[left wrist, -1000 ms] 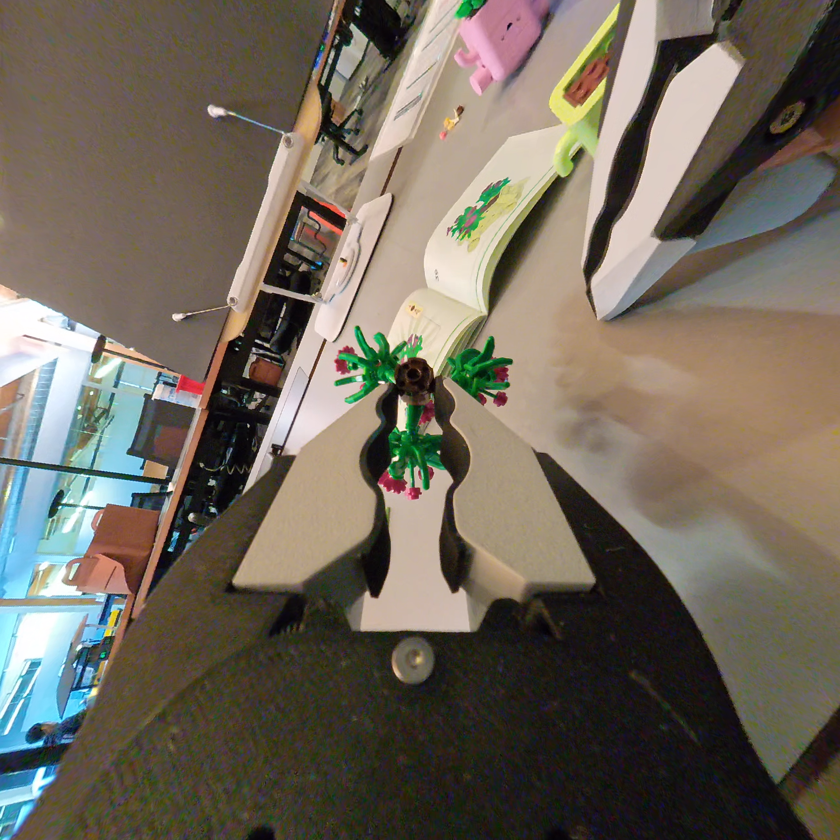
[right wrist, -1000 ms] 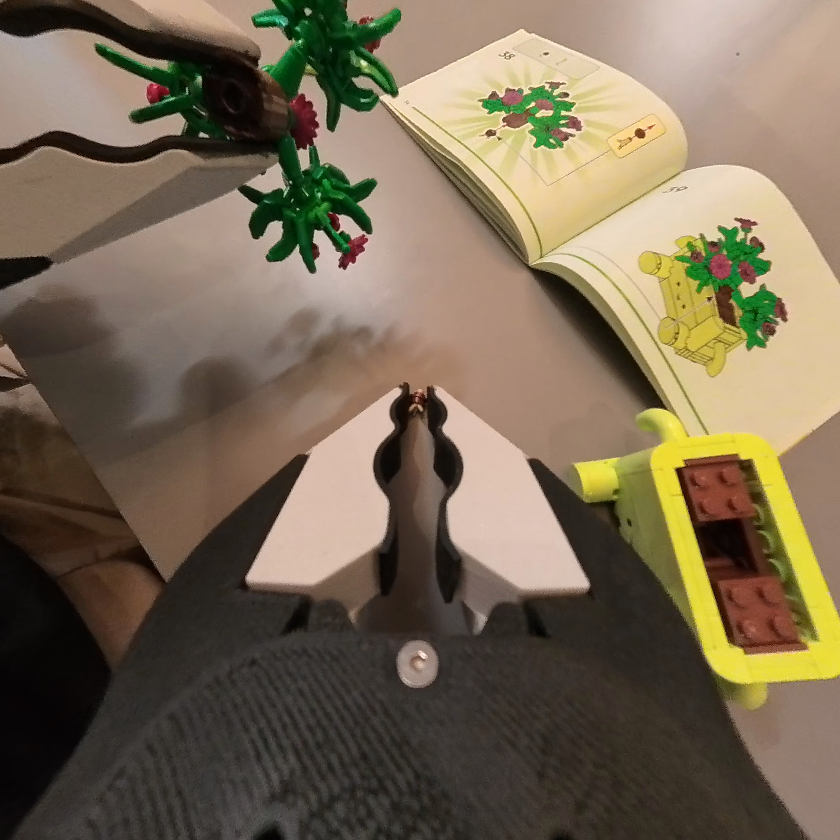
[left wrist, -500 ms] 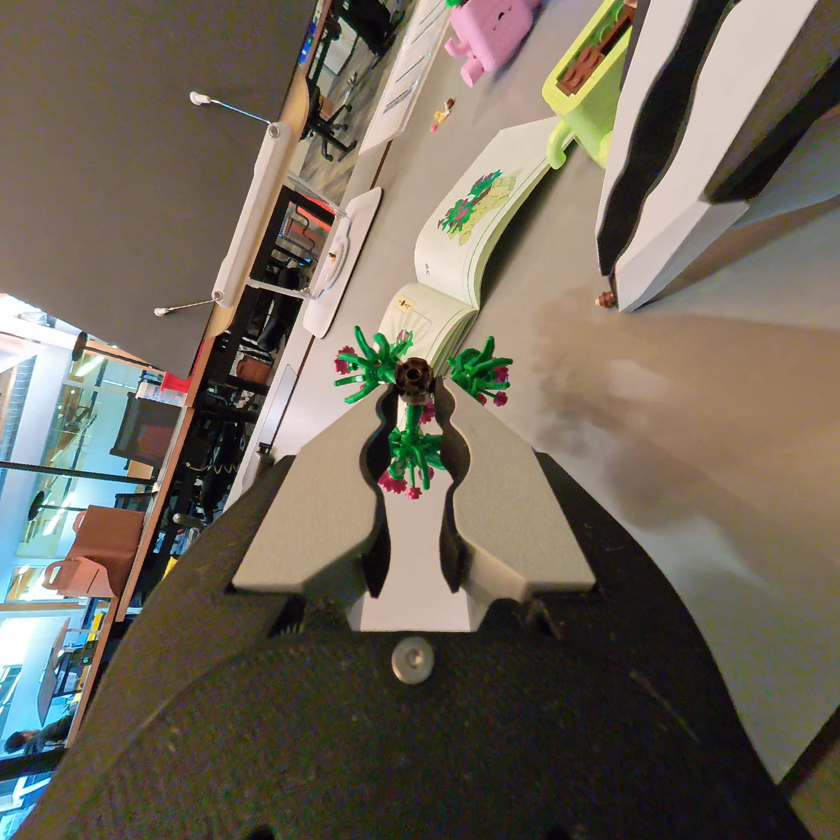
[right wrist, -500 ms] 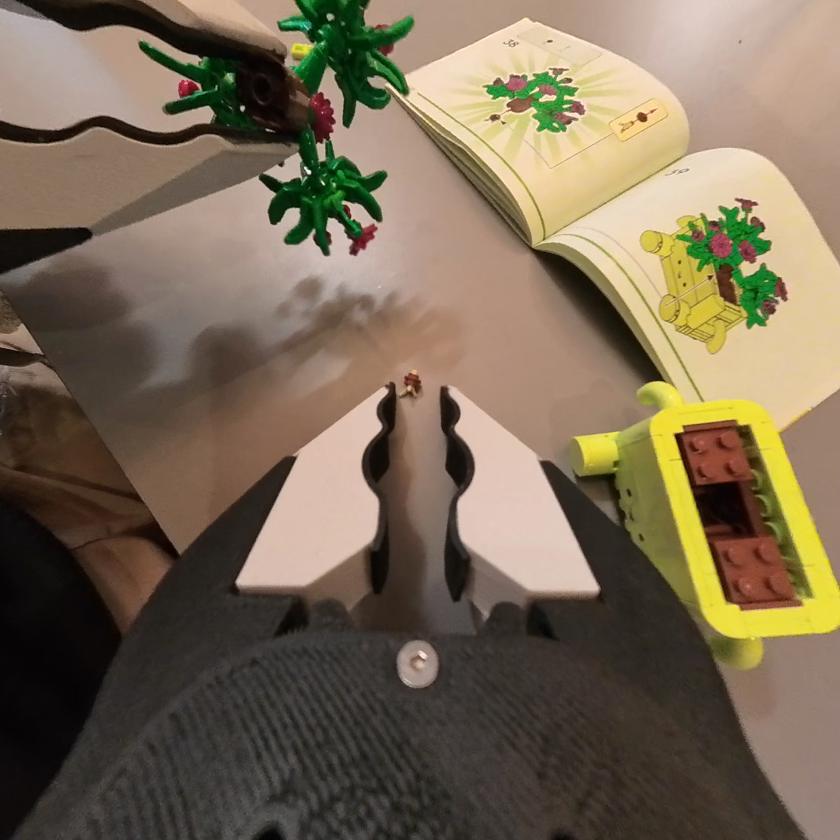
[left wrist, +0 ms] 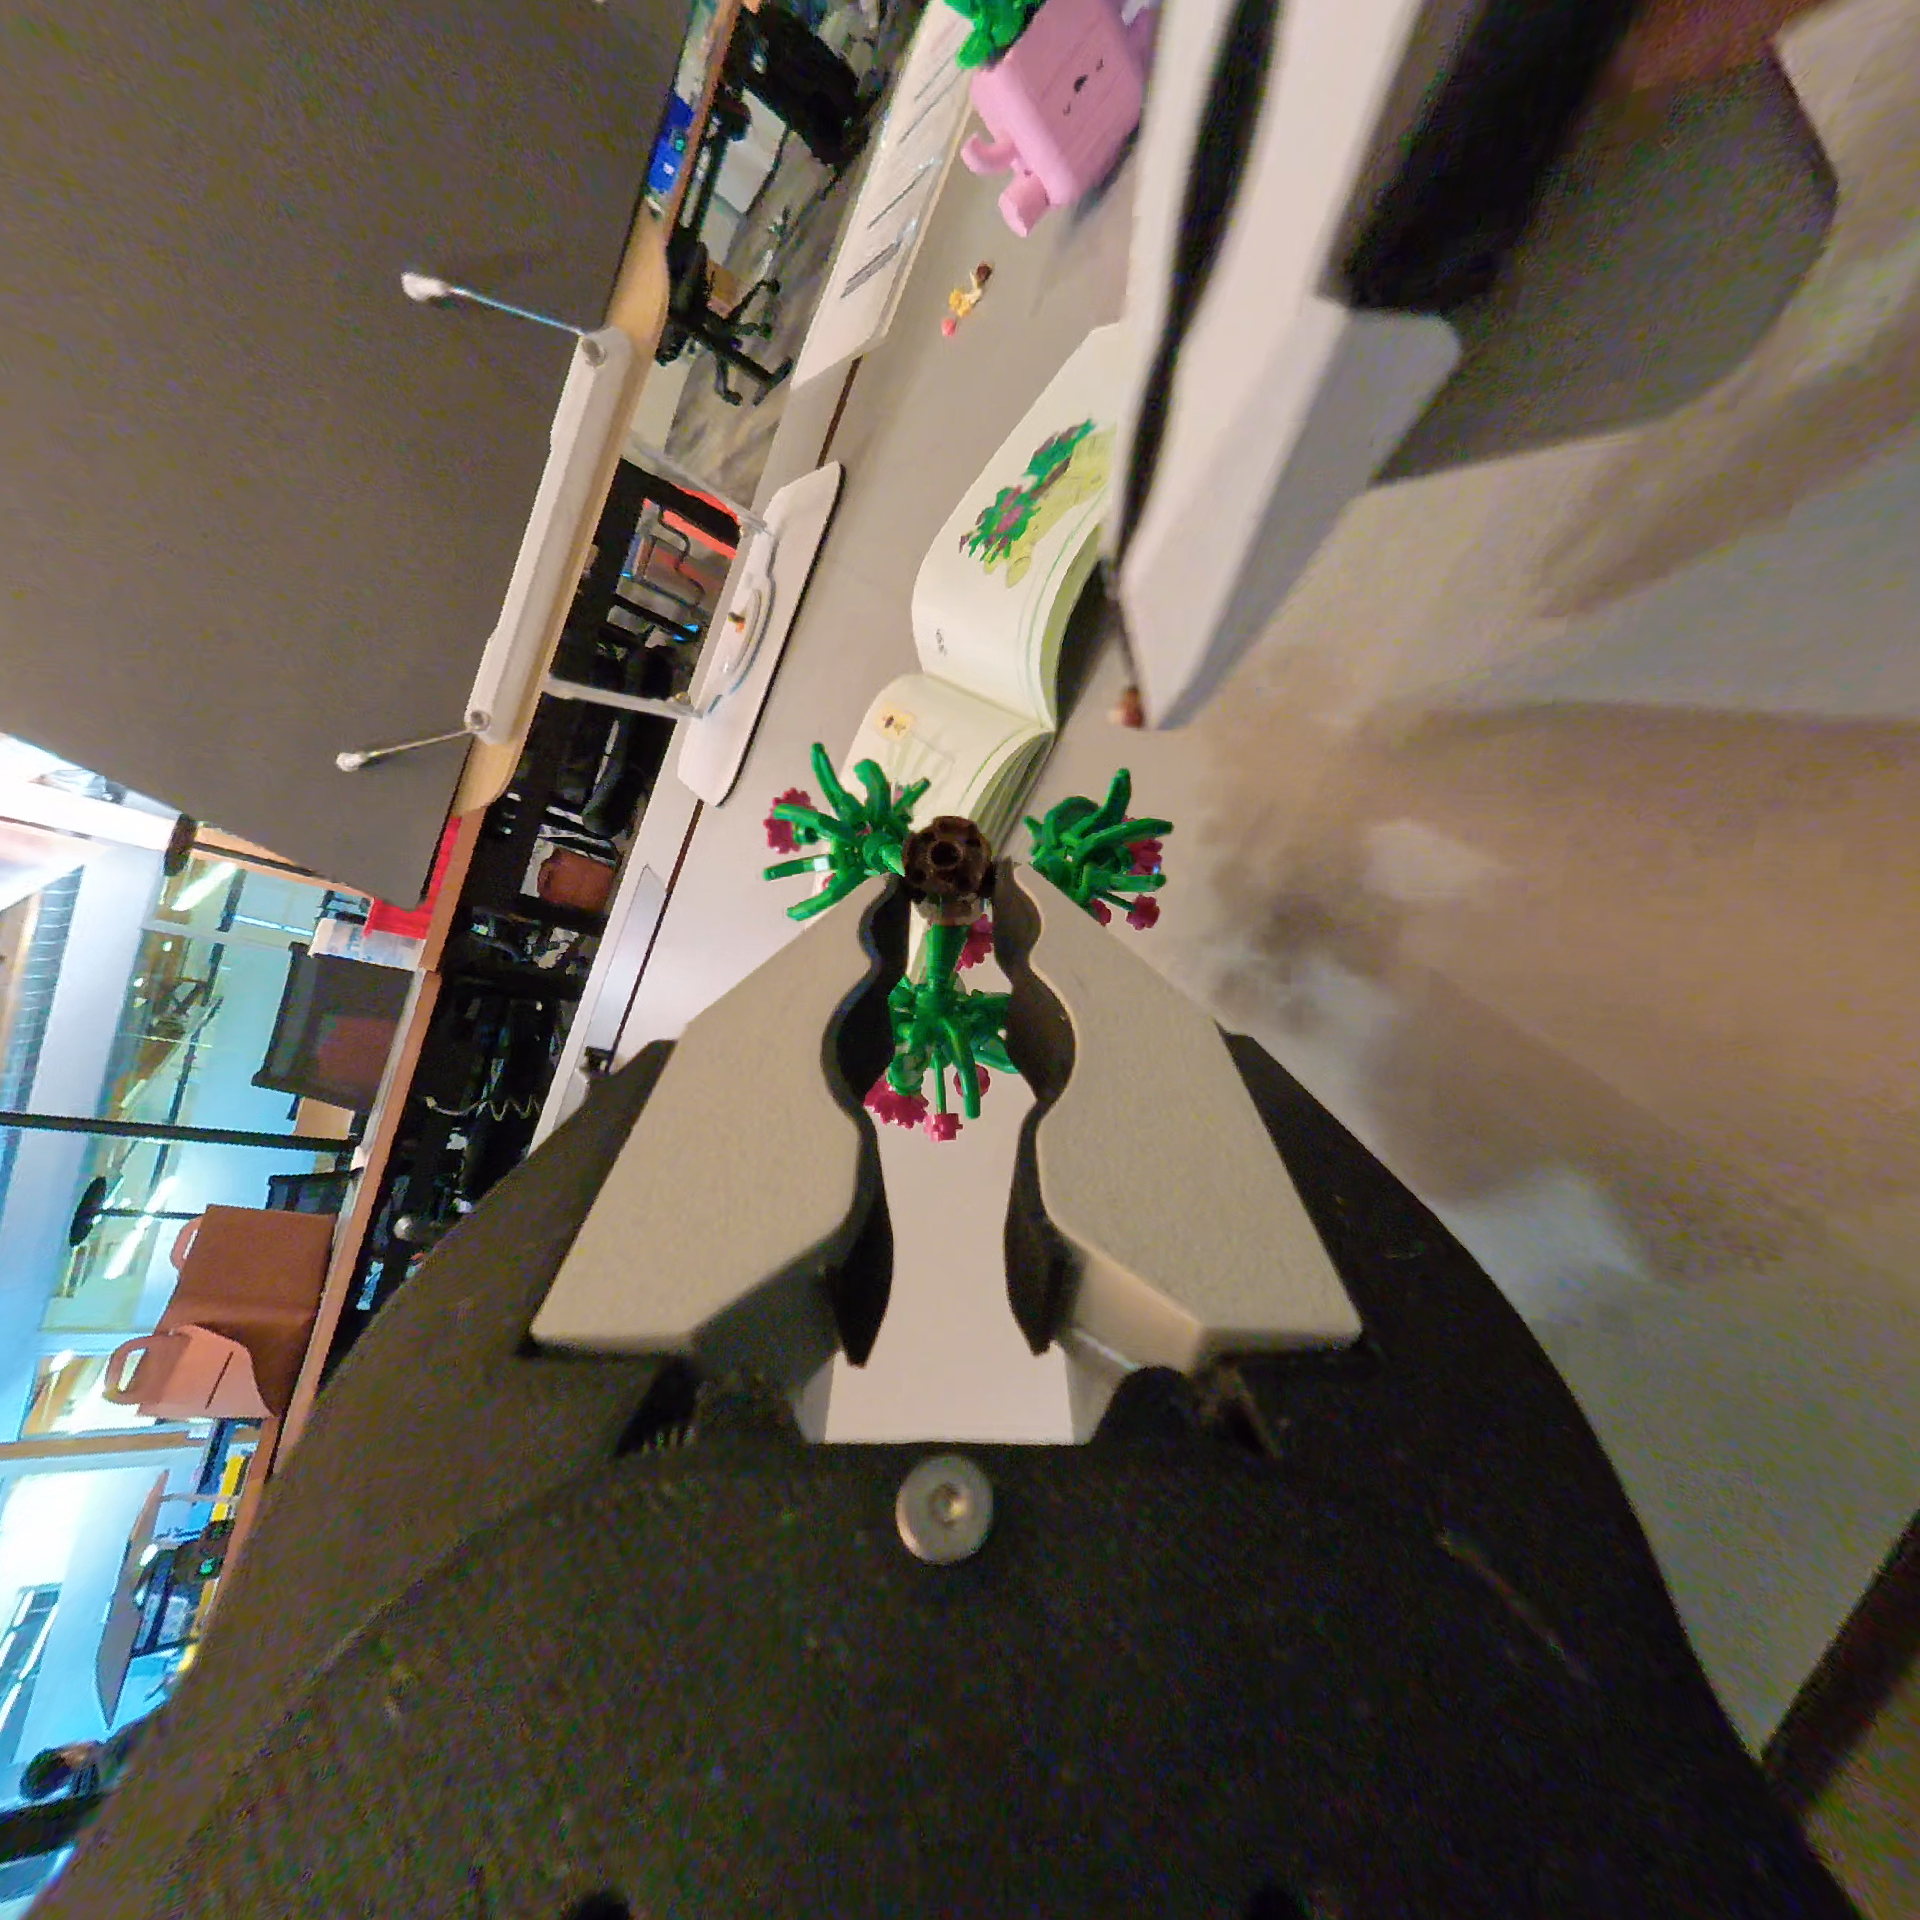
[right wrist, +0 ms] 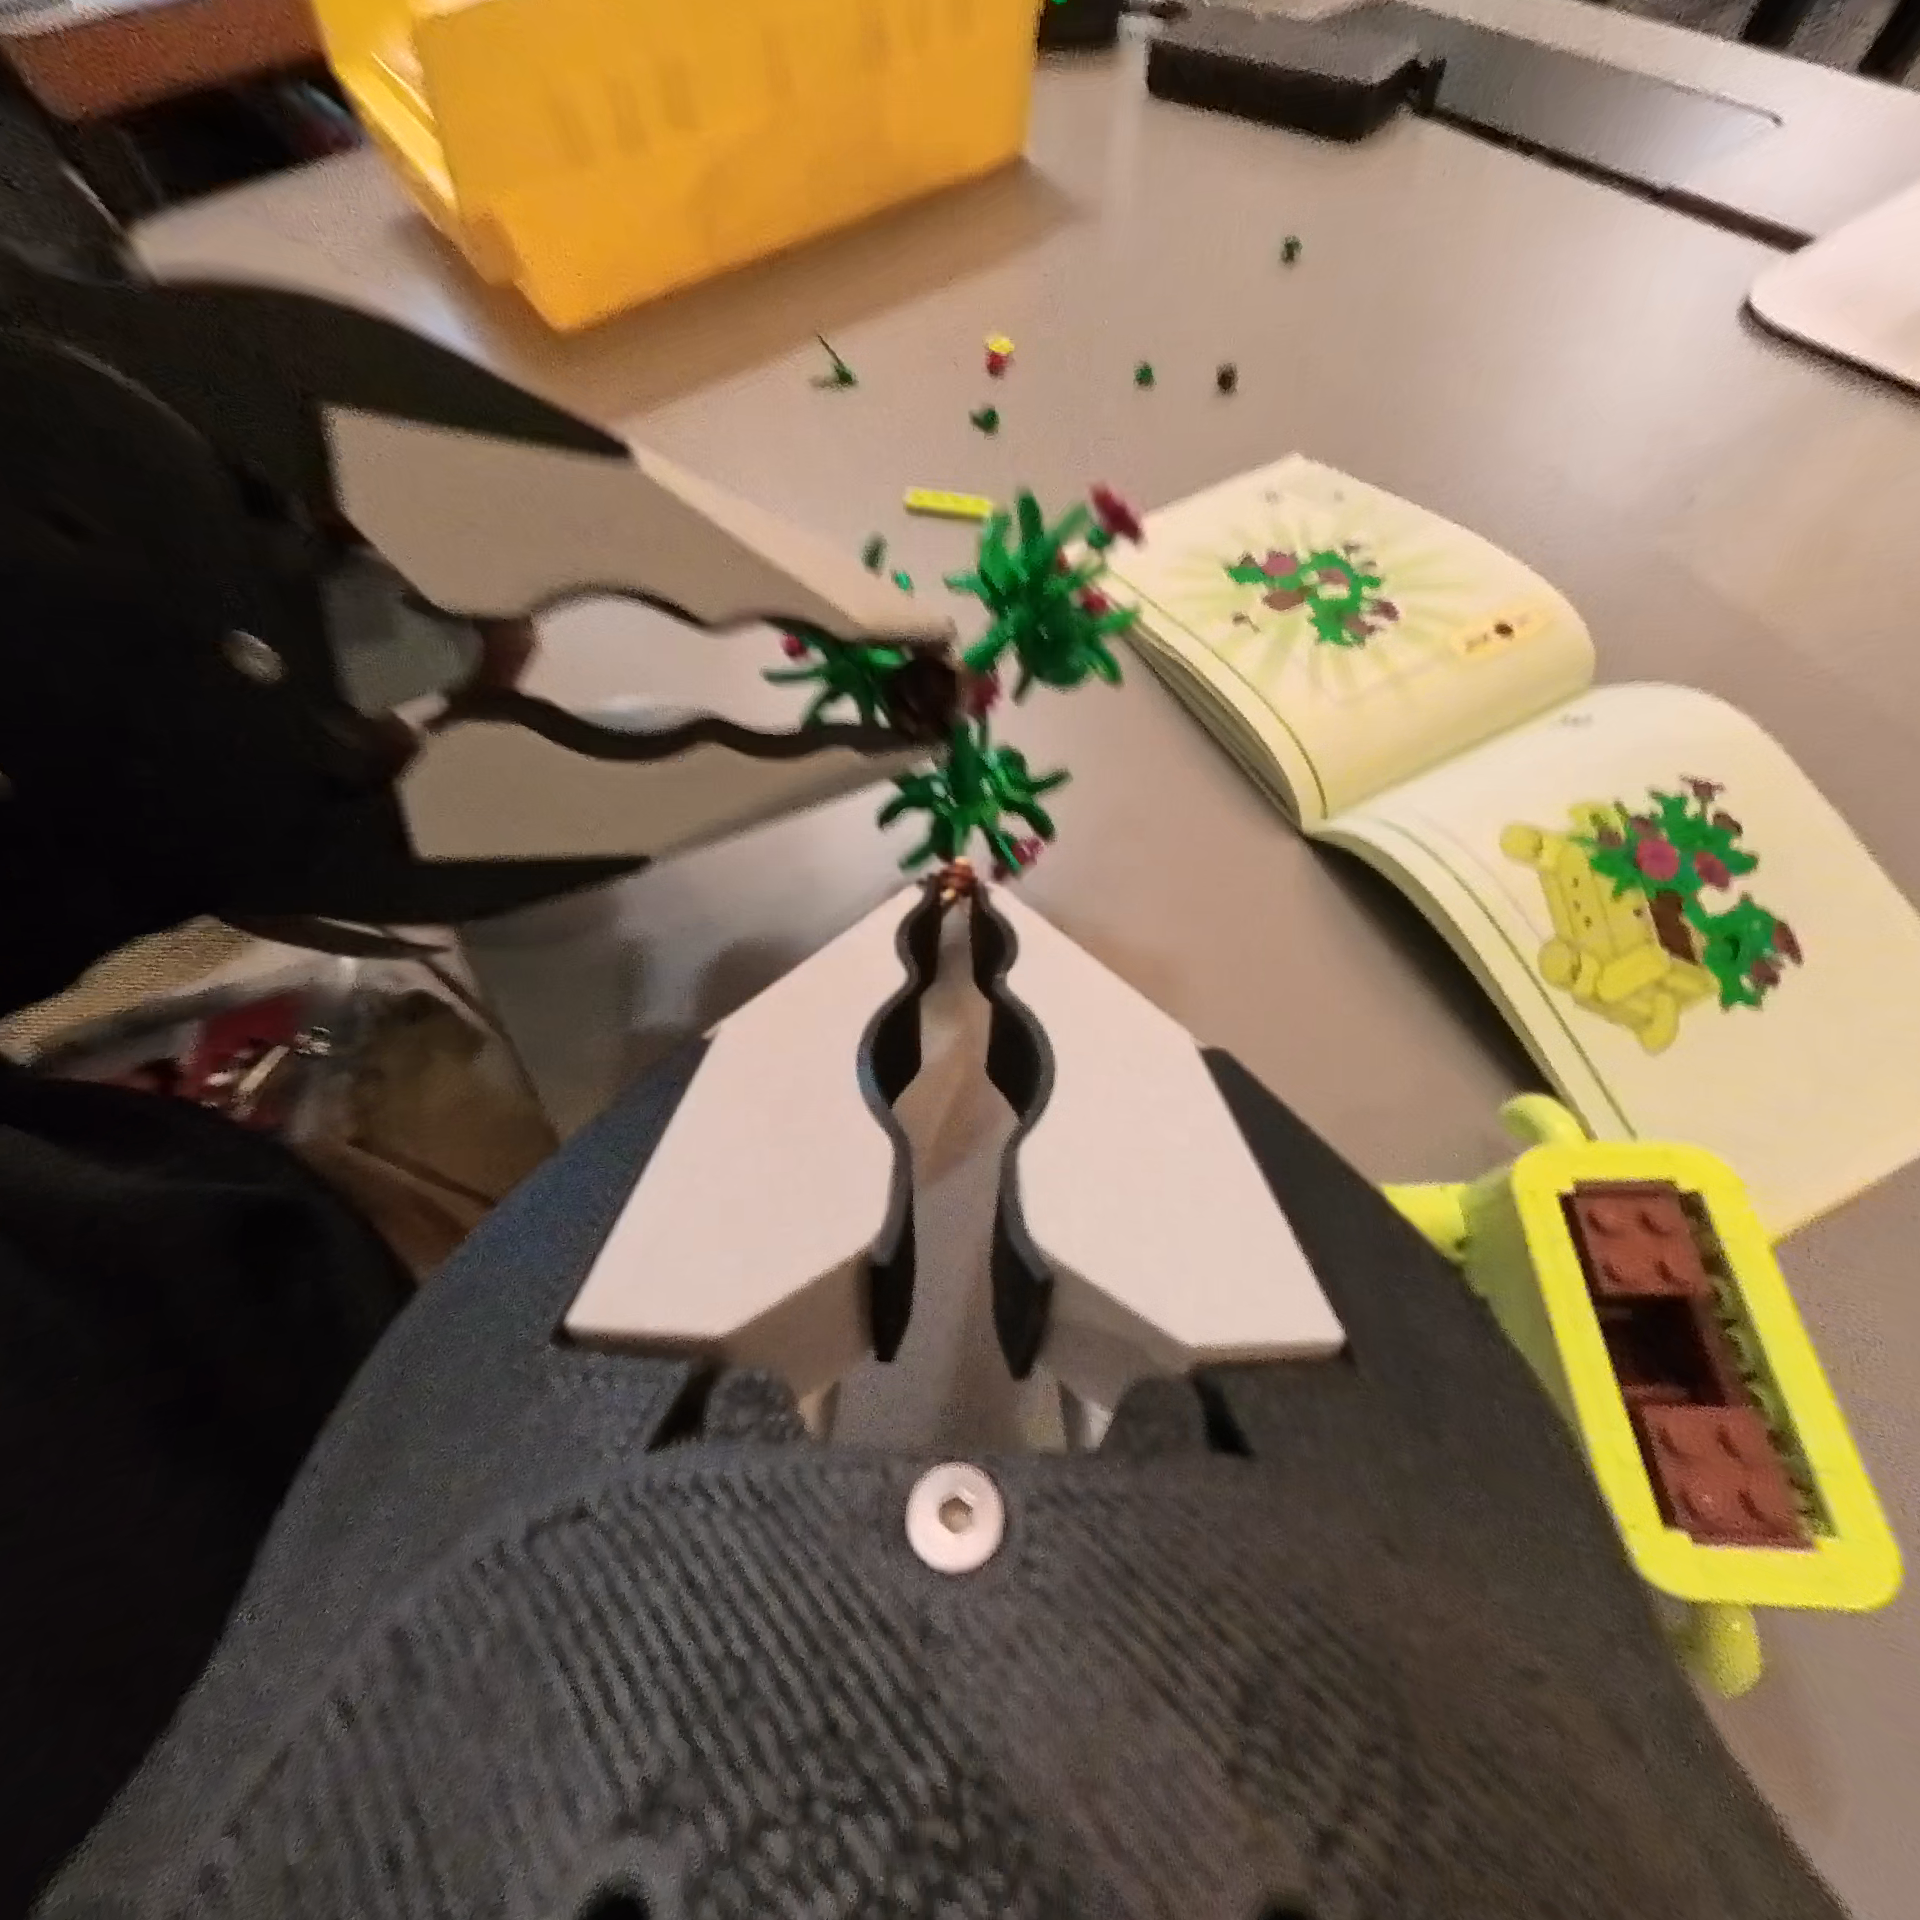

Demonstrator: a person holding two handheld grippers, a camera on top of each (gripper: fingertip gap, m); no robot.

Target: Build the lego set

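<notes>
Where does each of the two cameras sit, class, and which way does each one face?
Left wrist view: sits on the left claw, tilted sideways, looking along the grey table at the plant piece it grips; its own fingers show.
Right wrist view: sits on the right claw, looking down and forward over the table; its own fingers pinch a tiny brown piece.
Shared: the plant piece, the open instruction booklet and each other's claw.

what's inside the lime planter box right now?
Inside the lime planter box: two brown bricks at the ends, with a dark gap between them. Nothing planted yet. The gap's bottom is too shadowed to see.
</notes>
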